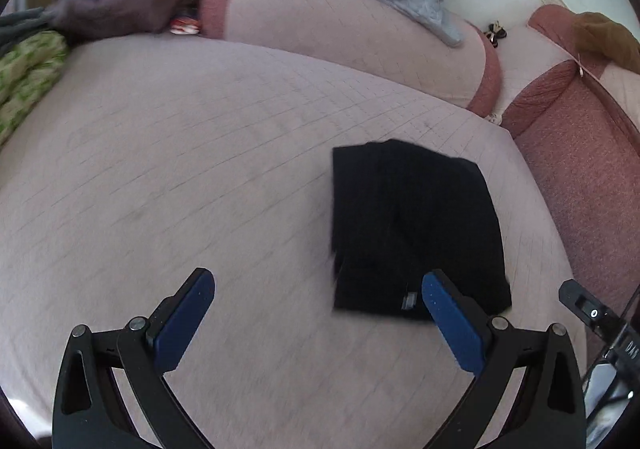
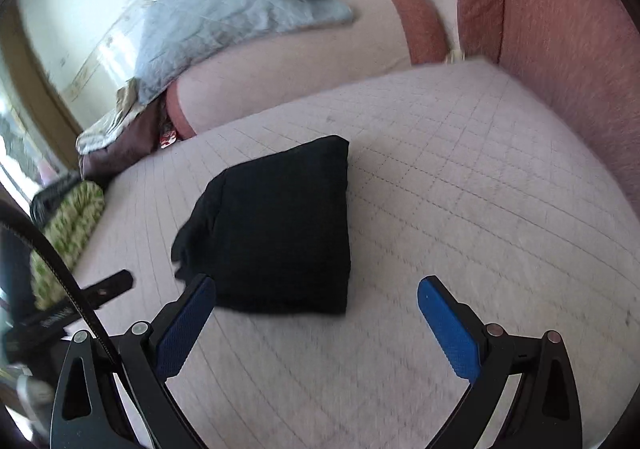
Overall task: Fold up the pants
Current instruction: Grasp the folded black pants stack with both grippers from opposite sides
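Black pants [image 1: 416, 229] lie folded compact on the bed [image 1: 200, 169]. Left tongs [image 1: 318, 291] and right tongs [image 2: 316, 295] both wide apart, empty. Fabric looks soft, light, limp; pinch at near folded edge.

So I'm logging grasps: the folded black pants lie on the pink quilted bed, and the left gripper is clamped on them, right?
Not quite. In the left wrist view the left gripper is open and holds nothing; the folded black pants lie free on the pink quilted bed.
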`<state>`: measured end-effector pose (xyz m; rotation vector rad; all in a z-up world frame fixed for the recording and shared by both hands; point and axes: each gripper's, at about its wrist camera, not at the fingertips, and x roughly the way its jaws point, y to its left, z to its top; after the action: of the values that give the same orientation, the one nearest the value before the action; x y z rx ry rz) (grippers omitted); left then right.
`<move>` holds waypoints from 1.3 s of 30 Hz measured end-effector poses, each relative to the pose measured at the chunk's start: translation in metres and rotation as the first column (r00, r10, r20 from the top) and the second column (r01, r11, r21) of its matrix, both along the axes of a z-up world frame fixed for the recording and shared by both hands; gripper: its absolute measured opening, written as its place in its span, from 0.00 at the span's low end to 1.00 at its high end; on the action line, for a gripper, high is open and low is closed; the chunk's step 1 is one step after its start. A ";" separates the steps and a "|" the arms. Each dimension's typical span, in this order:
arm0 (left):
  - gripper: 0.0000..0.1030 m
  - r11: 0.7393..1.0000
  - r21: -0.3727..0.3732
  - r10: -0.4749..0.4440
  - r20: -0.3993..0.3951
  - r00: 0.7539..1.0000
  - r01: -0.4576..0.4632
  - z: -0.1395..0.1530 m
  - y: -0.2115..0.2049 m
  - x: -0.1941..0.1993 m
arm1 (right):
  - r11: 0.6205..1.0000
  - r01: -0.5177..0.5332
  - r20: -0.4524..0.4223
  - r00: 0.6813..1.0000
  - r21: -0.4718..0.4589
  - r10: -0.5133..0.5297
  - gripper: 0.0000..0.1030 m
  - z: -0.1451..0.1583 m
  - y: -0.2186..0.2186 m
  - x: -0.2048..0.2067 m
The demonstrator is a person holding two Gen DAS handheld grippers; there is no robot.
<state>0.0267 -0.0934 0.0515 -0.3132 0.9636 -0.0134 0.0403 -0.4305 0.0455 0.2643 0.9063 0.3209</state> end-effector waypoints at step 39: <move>0.60 0.910 -0.414 -0.015 0.045 0.999 0.032 -0.013 0.004 0.145 | 0.960 0.106 -0.066 0.994 0.258 -0.092 0.49 -0.066 0.017 0.208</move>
<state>0.1719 -0.0892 0.0382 -0.6919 0.9188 -0.2497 0.2484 -0.4133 -0.0204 0.5625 0.9001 0.3415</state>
